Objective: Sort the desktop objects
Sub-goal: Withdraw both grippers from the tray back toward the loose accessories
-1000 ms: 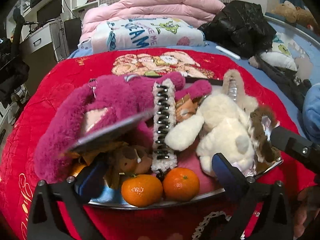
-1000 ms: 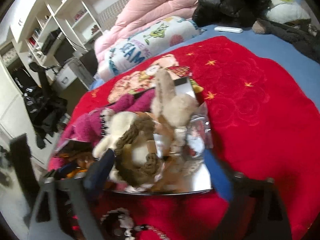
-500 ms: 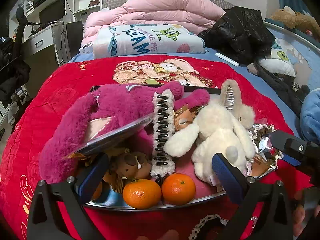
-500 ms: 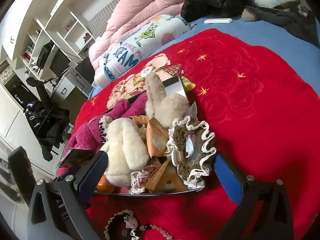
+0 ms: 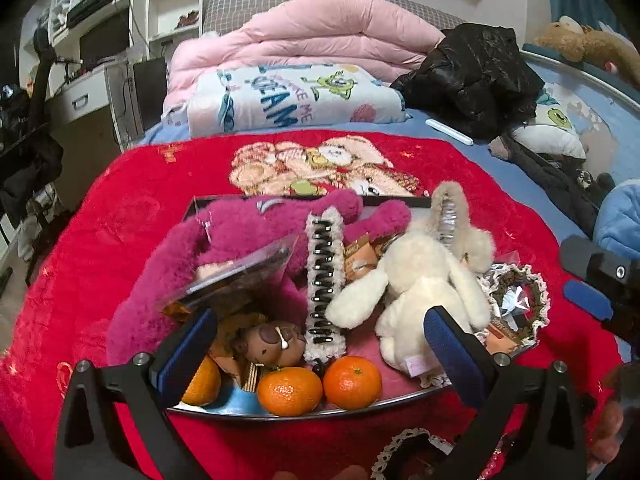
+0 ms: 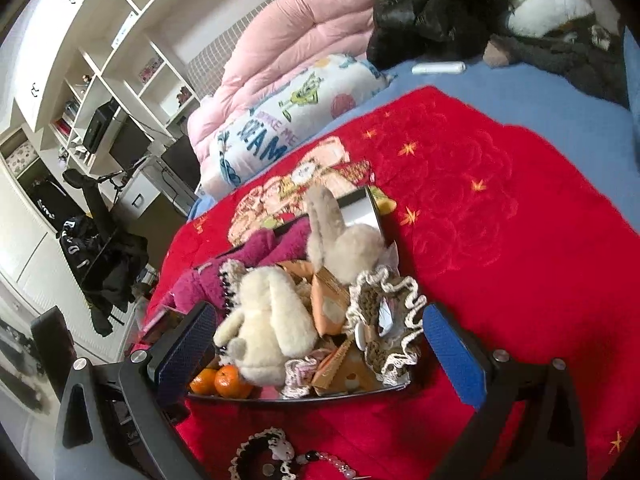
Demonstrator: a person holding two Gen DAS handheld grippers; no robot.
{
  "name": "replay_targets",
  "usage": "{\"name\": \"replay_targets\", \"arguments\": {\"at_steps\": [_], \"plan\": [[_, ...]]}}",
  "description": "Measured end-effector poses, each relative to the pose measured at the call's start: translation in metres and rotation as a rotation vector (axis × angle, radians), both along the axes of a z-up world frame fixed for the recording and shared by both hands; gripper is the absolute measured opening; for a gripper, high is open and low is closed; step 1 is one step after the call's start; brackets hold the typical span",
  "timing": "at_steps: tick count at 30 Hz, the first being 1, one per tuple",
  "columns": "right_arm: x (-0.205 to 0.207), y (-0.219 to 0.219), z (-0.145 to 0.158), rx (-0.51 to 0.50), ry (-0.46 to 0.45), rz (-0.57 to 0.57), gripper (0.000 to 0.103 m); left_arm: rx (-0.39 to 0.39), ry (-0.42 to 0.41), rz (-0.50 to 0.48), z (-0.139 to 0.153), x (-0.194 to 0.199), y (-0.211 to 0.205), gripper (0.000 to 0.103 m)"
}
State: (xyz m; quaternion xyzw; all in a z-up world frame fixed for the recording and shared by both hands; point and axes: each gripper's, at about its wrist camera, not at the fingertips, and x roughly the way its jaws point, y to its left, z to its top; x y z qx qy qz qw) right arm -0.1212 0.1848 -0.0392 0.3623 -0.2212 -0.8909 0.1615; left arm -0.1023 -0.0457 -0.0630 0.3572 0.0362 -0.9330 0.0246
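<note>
A metal tray point(image 5: 216, 410) point(image 6: 280, 398) sits on a red blanket, piled with a magenta plush point(image 5: 240, 236), a cream plush rabbit point(image 5: 416, 276) point(image 6: 268, 324), a black spiral hair clip point(image 5: 324, 276), tangerines point(image 5: 352, 376) point(image 6: 230, 380), a small brown toy point(image 5: 272, 342), snack packets point(image 5: 358, 258) and a brown lace scrunchie point(image 5: 516, 296) point(image 6: 384, 320). My left gripper point(image 5: 320, 340) hangs open just in front of the tray's near edge, empty. My right gripper point(image 6: 316, 340) is open too, above the tray's right end, holding nothing.
A lace bracelet and beads point(image 6: 280, 456) lie on the red blanket point(image 6: 500, 220) before the tray. Behind are a pink duvet point(image 5: 320, 36), a printed pillow point(image 5: 296, 96), a black jacket point(image 5: 472, 76) and a white remote point(image 5: 448, 130). A desk and shelves stand at the left.
Both grippers have pulled back from the tray and risen. The brown scrunchie, which filled the right wrist view between the fingers, now lies on the tray's right end.
</note>
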Motion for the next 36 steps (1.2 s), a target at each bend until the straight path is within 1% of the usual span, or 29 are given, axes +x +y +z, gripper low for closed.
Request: {"name": "replay_targets", "arguments": {"at_steps": [6, 10, 13, 15, 16, 18, 21, 24, 27, 29, 31, 33, 36], "plan": [[0.013, -0.013, 0.030, 0.023, 0.075, 0.032, 0.103, 0.017, 0.026, 0.004, 0.026, 0.017, 0.000, 0.103], [0.027, -0.019, 0.054, 0.037, 0.114, 0.048, 0.103, -0.002, 0.040, 0.009, 0.048, 0.035, -0.001, 0.103], [0.040, -0.019, 0.073, 0.049, 0.140, 0.055, 0.103, 0.036, 0.059, 0.009, 0.067, 0.046, -0.006, 0.103], [0.049, -0.019, 0.088, 0.068, 0.146, 0.054, 0.103, 0.063, 0.066, 0.007, 0.082, 0.051, -0.010, 0.103], [0.053, -0.018, 0.096, 0.072, 0.154, 0.055, 0.103, 0.064, 0.070, 0.009, 0.088, 0.053, -0.010, 0.103], [0.058, -0.015, 0.109, 0.077, 0.174, 0.053, 0.103, 0.055, 0.082, 0.007, 0.105, 0.058, -0.008, 0.103], [0.065, -0.008, 0.135, 0.075, 0.201, 0.041, 0.103, 0.049, 0.111, -0.024, 0.131, 0.069, -0.003, 0.103], [0.078, -0.003, 0.163, 0.092, 0.242, 0.047, 0.103, 0.040, 0.123, -0.040, 0.147, 0.081, 0.003, 0.103], [0.097, 0.001, 0.180, 0.115, 0.294, 0.047, 0.103, 0.010, 0.137, -0.058, 0.151, 0.098, 0.012, 0.103], [0.113, 0.005, 0.182, 0.124, 0.324, 0.046, 0.103, -0.024, 0.144, -0.073, 0.147, 0.109, 0.016, 0.103], [0.124, 0.008, 0.179, 0.141, 0.348, 0.042, 0.103, -0.047, 0.149, -0.070, 0.140, 0.115, 0.017, 0.103], [0.134, 0.012, 0.169, 0.160, 0.370, 0.042, 0.103, -0.027, 0.150, -0.051, 0.131, 0.118, 0.012, 0.103], [0.137, 0.019, 0.150, 0.153, 0.353, 0.065, 0.103, 0.019, 0.134, -0.063, 0.115, 0.118, 0.005, 0.103]]}}
